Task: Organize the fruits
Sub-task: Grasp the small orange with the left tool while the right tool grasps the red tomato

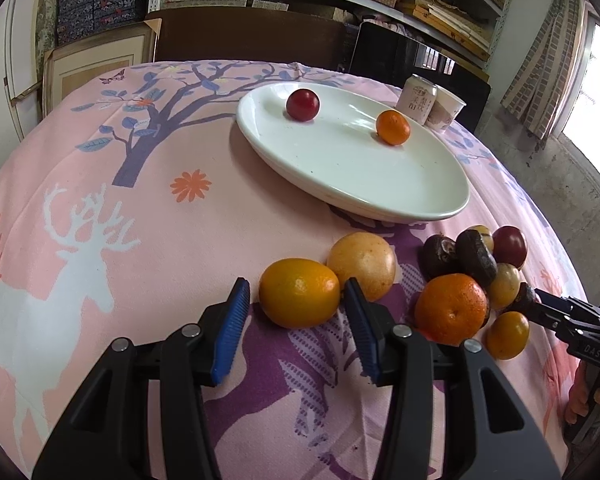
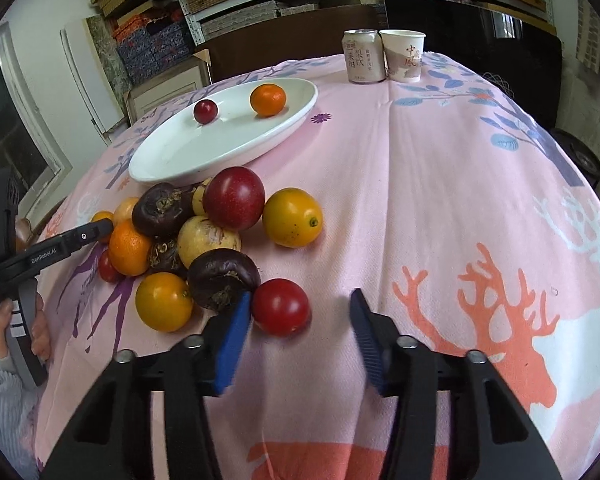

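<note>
Two fruits: sitting on the white plate.
Pile: waiting on cloth.
Left gripper: straddling yellow-orange fruit, not clamping.
Right gripper: parted around red fruit.

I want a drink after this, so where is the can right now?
The can stands at the table's far edge in the right wrist view, touching a paper cup on its right, beyond the white plate.

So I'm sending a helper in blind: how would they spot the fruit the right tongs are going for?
Start at the white plate, then come toward the camera past the fruit pile. At its near edge, between the right tongs, lies a small red fruit. It is glossy bright red, unlike the wrinkled dark purple fruit beside it.
</note>
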